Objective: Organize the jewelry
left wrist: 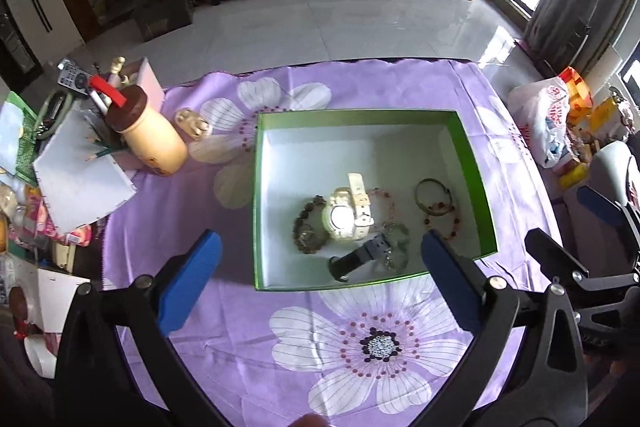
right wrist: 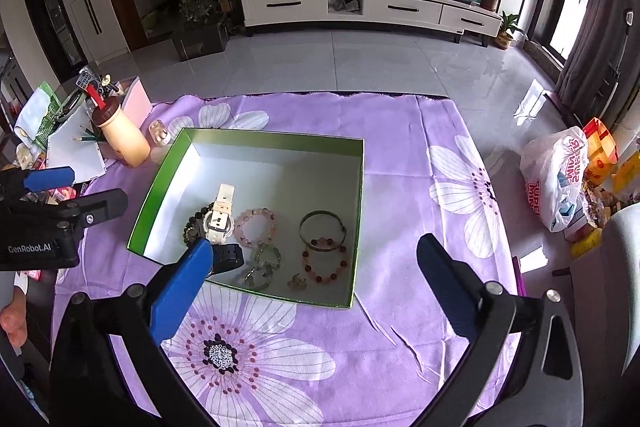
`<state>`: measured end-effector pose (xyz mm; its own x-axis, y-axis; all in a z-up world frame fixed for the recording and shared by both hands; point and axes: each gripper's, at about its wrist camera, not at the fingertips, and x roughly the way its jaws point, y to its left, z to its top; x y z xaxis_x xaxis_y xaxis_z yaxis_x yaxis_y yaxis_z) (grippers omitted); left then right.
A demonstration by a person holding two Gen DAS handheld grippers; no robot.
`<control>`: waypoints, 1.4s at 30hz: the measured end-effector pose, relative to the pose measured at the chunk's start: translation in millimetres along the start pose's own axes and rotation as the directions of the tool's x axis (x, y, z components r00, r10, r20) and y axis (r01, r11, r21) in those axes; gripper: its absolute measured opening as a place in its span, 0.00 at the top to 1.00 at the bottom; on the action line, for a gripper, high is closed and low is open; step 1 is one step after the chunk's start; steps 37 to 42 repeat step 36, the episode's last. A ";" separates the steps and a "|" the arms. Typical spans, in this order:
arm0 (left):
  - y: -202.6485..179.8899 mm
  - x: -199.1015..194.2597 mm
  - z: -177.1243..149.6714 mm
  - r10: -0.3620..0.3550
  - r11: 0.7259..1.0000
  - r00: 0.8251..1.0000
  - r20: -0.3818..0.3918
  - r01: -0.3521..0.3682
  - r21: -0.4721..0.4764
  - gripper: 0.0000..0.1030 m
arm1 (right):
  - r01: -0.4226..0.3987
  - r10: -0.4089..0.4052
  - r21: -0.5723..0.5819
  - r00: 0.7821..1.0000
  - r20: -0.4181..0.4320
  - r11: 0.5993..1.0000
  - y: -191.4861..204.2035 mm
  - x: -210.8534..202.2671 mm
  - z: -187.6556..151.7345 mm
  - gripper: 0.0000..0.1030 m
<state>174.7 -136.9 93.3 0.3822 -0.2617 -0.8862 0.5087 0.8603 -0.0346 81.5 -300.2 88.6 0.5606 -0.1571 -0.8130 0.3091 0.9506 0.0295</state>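
A green box (left wrist: 476, 163) (right wrist: 160, 183) with a white floor sits on the purple flowered cloth (left wrist: 224, 307). Inside lie a white watch (left wrist: 346, 215) (right wrist: 218, 217), a black watch (left wrist: 360, 257) (right wrist: 228, 257), a dark bead bracelet (left wrist: 306, 233), a pink bead bracelet (right wrist: 256, 225), a metal bangle (left wrist: 432, 195) (right wrist: 322, 229), a red bead bracelet (right wrist: 326, 263), a green chain bracelet (right wrist: 264, 263) and a small charm (right wrist: 297, 282). My left gripper (left wrist: 320, 267) is open and empty above the box's near edge. My right gripper (right wrist: 314, 259) is open and empty over the box's near right.
A cream bottle-shaped pen holder (left wrist: 150, 137) (right wrist: 120, 135), a small beige case (left wrist: 194, 123), papers (left wrist: 80, 171) and clutter lie at the left. A plastic bag (right wrist: 556, 179) lies right of the table. The cloth's far edge (right wrist: 320, 95) meets the tiled floor.
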 end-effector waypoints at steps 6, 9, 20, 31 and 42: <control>1.7 -4.3 1.7 0.051 0.999 0.999 -0.008 -0.051 0.006 0.02 | -0.008 0.008 0.002 1.000 -0.005 1.000 2.2 0.2 2.4 0.01; 0.7 -5.3 2.5 0.071 0.997 0.997 -0.015 -0.071 0.016 0.02 | -0.013 0.013 0.008 1.000 -0.017 1.000 3.4 2.1 3.7 0.01; -6.8 -4.3 4.8 0.109 0.993 0.994 -0.009 -0.108 0.048 0.02 | -0.006 0.007 0.015 0.999 -0.039 1.000 3.7 9.9 5.0 0.01; -5.5 22.7 5.6 0.115 0.993 0.991 -0.075 -0.114 0.019 0.02 | -0.001 0.004 0.045 0.998 -0.066 0.999 1.2 23.2 5.3 0.01; -5.0 26.4 0.9 0.123 0.992 0.989 -0.076 -0.123 0.010 0.02 | -0.014 0.017 0.052 0.998 -0.058 0.999 0.1 23.7 3.2 0.01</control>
